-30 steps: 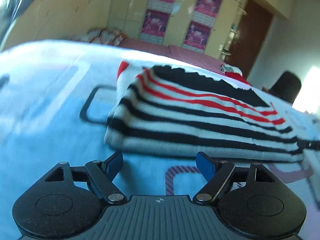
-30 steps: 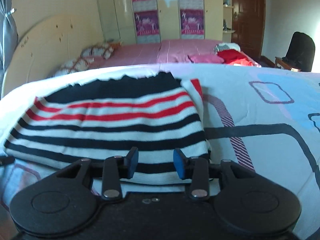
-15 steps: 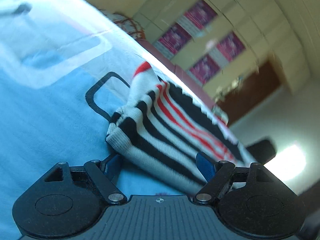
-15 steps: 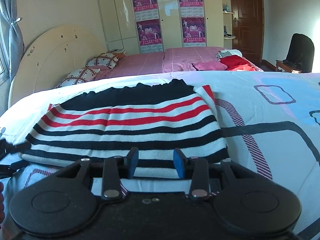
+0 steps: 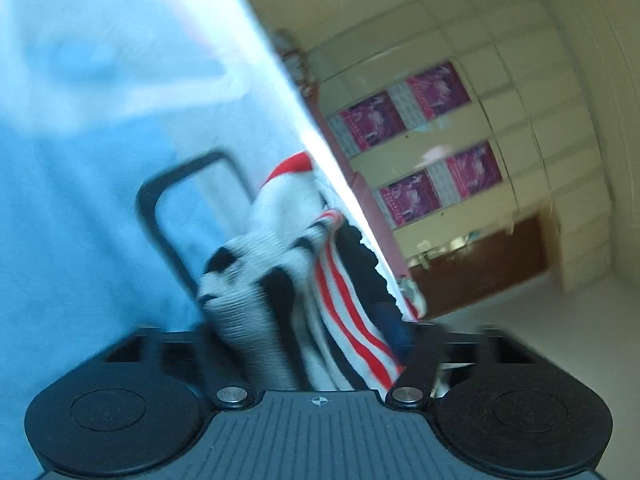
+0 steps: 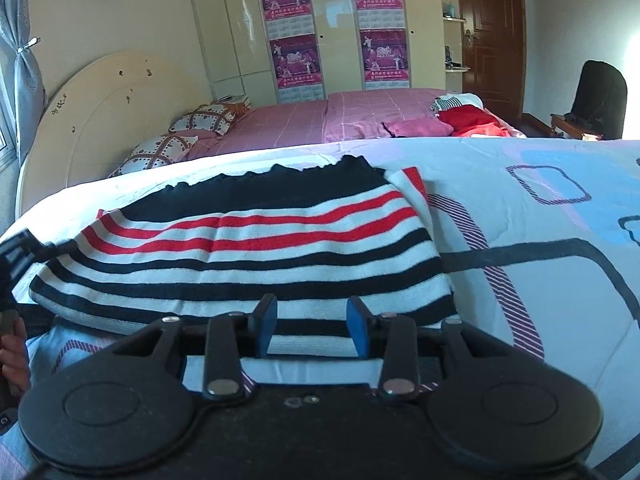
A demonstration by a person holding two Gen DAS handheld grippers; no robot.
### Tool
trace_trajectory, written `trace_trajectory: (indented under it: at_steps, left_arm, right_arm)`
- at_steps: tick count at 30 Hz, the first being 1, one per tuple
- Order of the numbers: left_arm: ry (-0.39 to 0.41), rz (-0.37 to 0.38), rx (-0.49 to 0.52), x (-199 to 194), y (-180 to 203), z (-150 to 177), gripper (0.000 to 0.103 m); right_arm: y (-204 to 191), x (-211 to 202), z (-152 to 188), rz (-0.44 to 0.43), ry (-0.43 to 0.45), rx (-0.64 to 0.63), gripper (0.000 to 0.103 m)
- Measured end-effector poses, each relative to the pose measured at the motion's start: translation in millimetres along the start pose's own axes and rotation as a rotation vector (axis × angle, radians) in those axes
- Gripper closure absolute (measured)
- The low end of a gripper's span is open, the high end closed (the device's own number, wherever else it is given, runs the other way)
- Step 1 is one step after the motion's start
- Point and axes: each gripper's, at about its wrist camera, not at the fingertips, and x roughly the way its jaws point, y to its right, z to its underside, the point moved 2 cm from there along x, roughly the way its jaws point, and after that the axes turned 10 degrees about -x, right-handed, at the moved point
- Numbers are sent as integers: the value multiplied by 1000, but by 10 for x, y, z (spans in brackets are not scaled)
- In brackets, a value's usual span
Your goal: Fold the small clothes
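A folded knit sweater (image 6: 248,256) with black, white and red stripes lies flat on the blue bedspread (image 6: 540,280). My left gripper (image 5: 300,324) is rolled on its side at the sweater's (image 5: 288,248) left end. Its jaws are closing, and the bunched cloth fills the gap between them. The same left gripper (image 6: 16,248) shows at the left edge of the right wrist view, with the sweater's corner drawn towards it. My right gripper (image 6: 311,328) stands open at the sweater's near hem, with nothing pinched between its blue pads (image 6: 264,328).
A person's hand (image 6: 14,356) shows at the lower left. Behind the bedspread (image 5: 80,200) stands a pink bed (image 6: 320,120) with pillows (image 6: 160,152) and a pile of clothes (image 6: 468,120). A wardrobe with posters, a brown door (image 6: 492,32) and a dark chair (image 6: 600,96) line the far wall.
The left gripper rolled sideways, came down onto the sweater's end, and its jaws narrowed around the cloth, which now bunches up. The right gripper pulled back a little, then stayed still.
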Motion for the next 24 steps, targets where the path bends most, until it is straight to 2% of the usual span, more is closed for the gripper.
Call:
trace_trajectory:
  at_steps: [2, 4, 8, 10, 11, 12, 13, 16, 18, 21, 22, 24]
  left_arm:
    - [3, -17, -15, -27, -93, 17, 71]
    - [2, -4, 21, 15, -88, 58, 71]
    - [15, 5, -15, 236, -50, -43, 71]
    - [24, 14, -13, 322, -33, -56, 74]
    - [20, -4, 6, 371, -30, -57, 82]
    - [19, 1, 11, 391, -42, -69, 84]
    - [20, 15, 4, 398, -39, -76, 85]
    - [59, 60, 65, 310, 57, -93, 86]
    - [68, 72, 69, 321, 73, -99, 86]
    - [57, 18, 66, 421, -49, -111, 86]
    - [64, 31, 87, 430, -40, -109, 86]
    - [58, 24, 100, 437, -9, -128, 86]
  right_arm:
    - [-40, -1, -27, -10, 9, -12, 65]
    - [-56, 25, -56, -26, 12, -13, 65]
    - [-109, 172, -165, -41, -1, -8, 67]
    - [-149, 256, -231, -46, -2, -7, 73]
    - [-174, 308, -263, -53, -5, -11, 84]
    - [-210, 361, -299, -58, -9, -24, 96]
    - [-256, 414, -336, -65, -14, -43, 99]
    - [-407, 541, -454, -92, -8, -97, 101]
    - [-498, 631, -510, -105, -10, -128, 101]
    - [-577, 798, -526, -160, -20, -146, 100]
    - [-601, 893, -501, -173, -47, -155, 100]
    - [-632, 1153, -361, -202, -162, -173, 101]
